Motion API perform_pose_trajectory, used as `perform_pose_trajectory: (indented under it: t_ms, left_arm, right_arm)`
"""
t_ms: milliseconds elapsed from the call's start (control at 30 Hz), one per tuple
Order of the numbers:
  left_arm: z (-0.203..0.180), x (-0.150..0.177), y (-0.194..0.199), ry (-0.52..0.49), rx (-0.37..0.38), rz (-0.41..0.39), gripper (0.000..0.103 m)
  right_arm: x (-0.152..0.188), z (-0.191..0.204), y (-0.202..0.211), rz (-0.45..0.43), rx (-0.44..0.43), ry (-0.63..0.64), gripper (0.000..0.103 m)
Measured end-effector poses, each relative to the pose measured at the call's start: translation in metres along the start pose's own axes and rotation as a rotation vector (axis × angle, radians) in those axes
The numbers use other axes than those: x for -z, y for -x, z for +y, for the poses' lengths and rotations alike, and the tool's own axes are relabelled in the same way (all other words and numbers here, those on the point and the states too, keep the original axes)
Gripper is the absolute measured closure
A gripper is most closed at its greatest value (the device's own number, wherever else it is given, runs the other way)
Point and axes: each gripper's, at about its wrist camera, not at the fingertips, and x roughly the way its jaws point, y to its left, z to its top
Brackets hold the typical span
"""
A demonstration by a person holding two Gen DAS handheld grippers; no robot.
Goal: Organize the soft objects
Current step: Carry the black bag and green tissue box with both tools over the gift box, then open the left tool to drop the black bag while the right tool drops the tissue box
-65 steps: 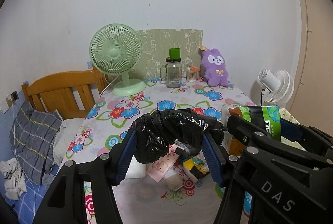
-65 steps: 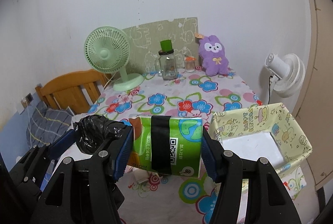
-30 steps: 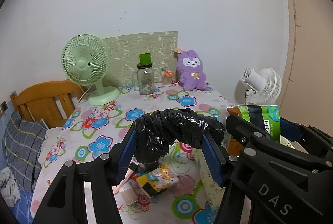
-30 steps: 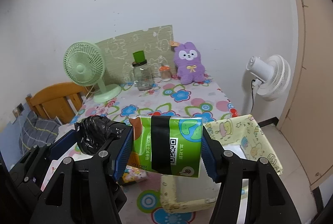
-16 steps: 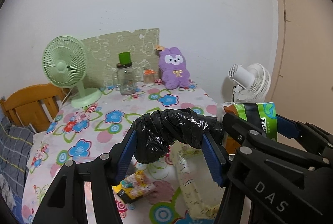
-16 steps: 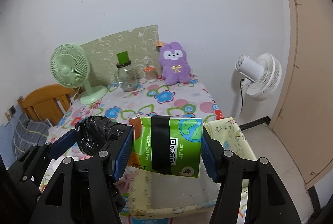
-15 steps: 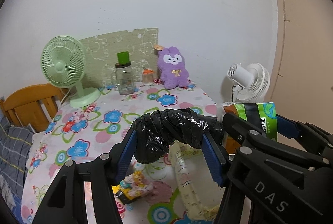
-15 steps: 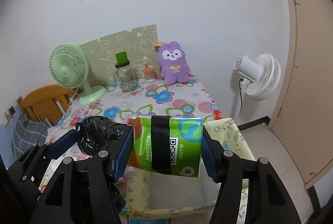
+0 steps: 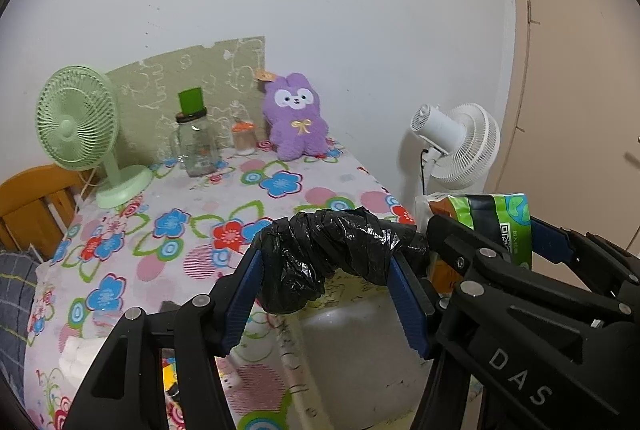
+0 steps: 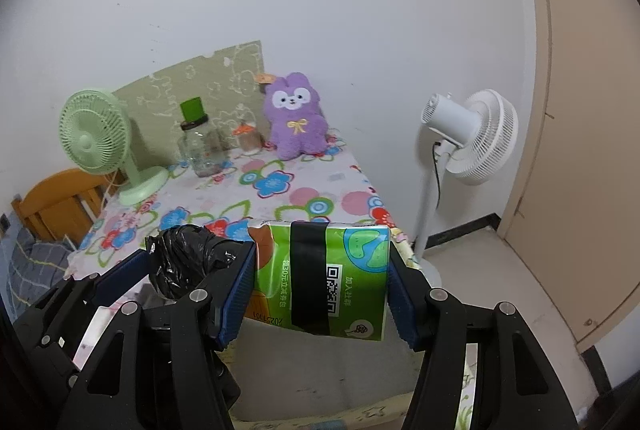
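Left gripper [image 9: 326,282] is clamped on a crumpled black bag [image 9: 332,254], pads pressing both ends, held in the air over the pale bin [image 9: 360,354] at the table's near edge. Right gripper [image 10: 322,290] squeezes a green tissue pack [image 10: 320,278] flat between its blue pads [image 10: 238,294], just beside the bag and above the same bin. Behind them the floral table [image 9: 200,206] carries a green fan [image 9: 80,126], a jar [image 9: 196,146] and a purple plush [image 9: 296,118].

left tongs [image 9: 326,282] clamp black bag bundle [image 9: 332,254] | above yellow bin [image 9: 360,346] | right tongs [image 9: 486,234] grip green pack [image 9: 500,220]
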Motion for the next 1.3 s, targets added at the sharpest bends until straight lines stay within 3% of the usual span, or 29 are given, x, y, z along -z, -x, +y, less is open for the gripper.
perform_pose_trajectory:
  t_ms: [333,567,933,1033,1300]
  left_arm:
    - [-0.012,0.002,-0.03,-0.027,-0.005,0.062,0.036]
    - [-0.015,-0.001,-0.042,-0.024,0.006,0.13,0.015]
    - [-0.014,-0.002,-0.045,-0.025,-0.01,0.165,0.005]
    - [-0.014,-0.001,-0.044,-0.032,-0.001,0.17,0.001]
    - [-0.016,-0.002,-0.033,-0.059,-0.016,0.15,0.0]
  right_arm:
    - [0.003,-0.018,-0.022,0.042,0.013,-0.017,0.04]
    - [0.003,-0.025,-0.037,0.063,0.027,-0.029,0.04]
    - [-0.001,-0.023,-0.042,0.063,0.013,-0.029,0.037]
    - [-0.001,-0.022,-0.042,0.066,0.012,-0.025,0.03]
    - [-0.002,-0.016,-0.034,0.047,-0.01,-0.008,0.014]
